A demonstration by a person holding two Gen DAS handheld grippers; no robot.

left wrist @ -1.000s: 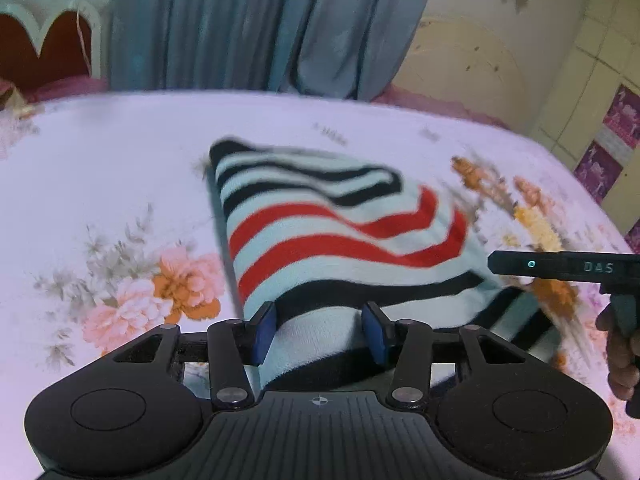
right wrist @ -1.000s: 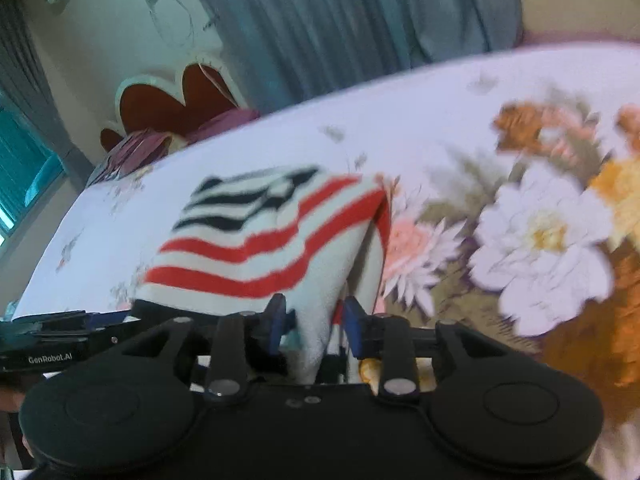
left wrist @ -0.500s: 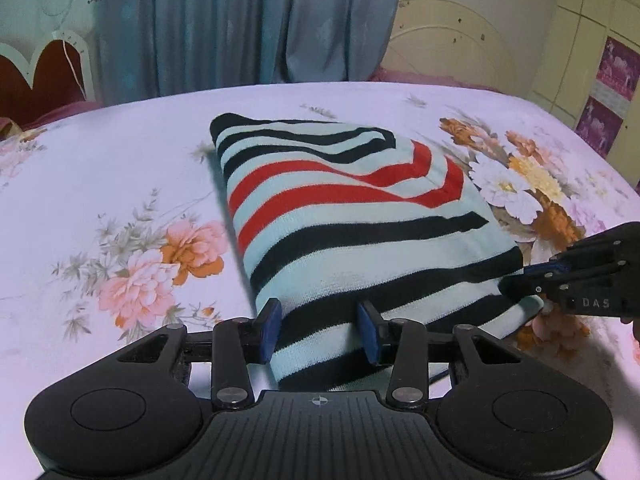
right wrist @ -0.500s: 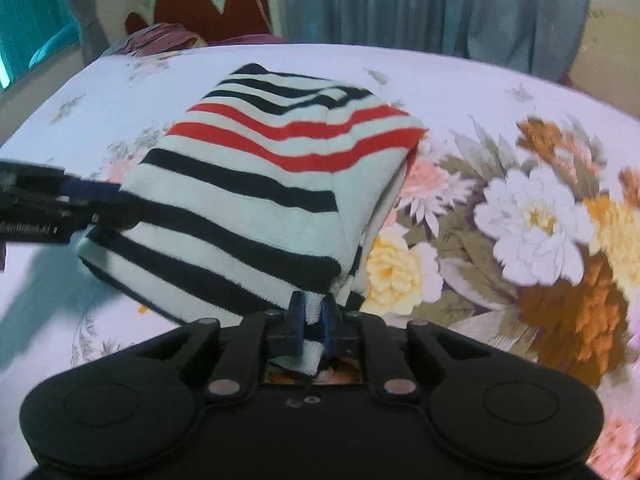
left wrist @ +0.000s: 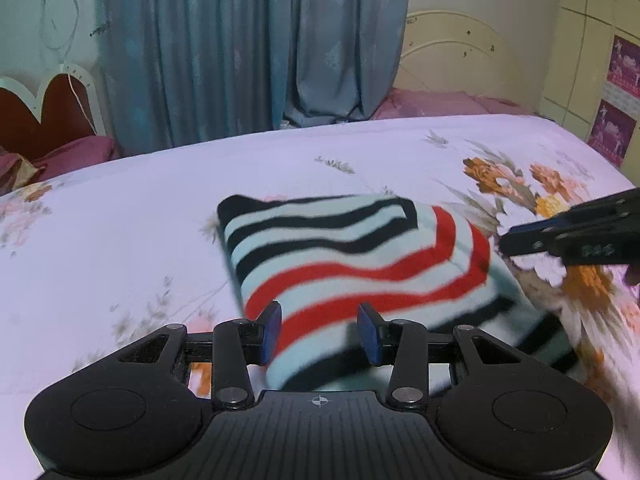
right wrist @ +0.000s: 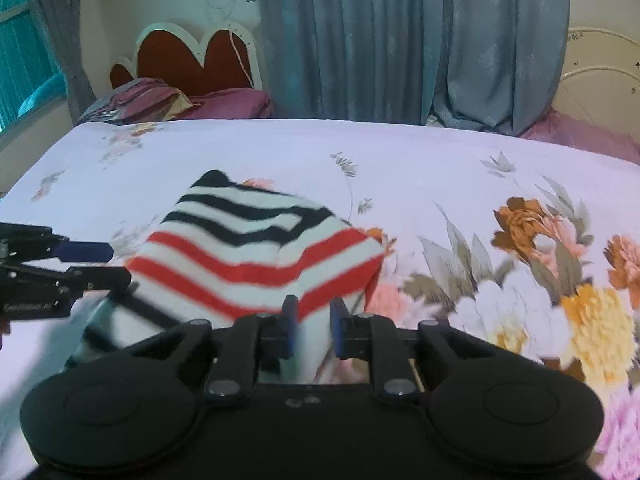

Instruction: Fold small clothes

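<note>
A folded striped garment [left wrist: 352, 264], pale blue-white with black and red bands, lies on the flowered bedsheet [left wrist: 120, 240]; it also shows in the right wrist view [right wrist: 256, 256]. My left gripper [left wrist: 319, 332] is open, its blue pads on either side of the garment's near edge. My right gripper [right wrist: 313, 330] is open, its jaws a little apart over the garment's near right corner. Each gripper shows from the side in the other's view: the right [left wrist: 568, 236], the left [right wrist: 60, 264]. The garment's near edge is blurred.
The bed fills the foreground, with grey-blue curtains [left wrist: 248, 48] behind it. A red heart-shaped headboard [right wrist: 196, 60] and purple pillows [right wrist: 224, 104] stand at the far left. A cream headboard [left wrist: 460, 60] stands at the far right.
The right gripper, shut on the garment's corner half a second ago, has opened. Both grippers have pulled back and risen, and the garment now looks more compactly folded.
</note>
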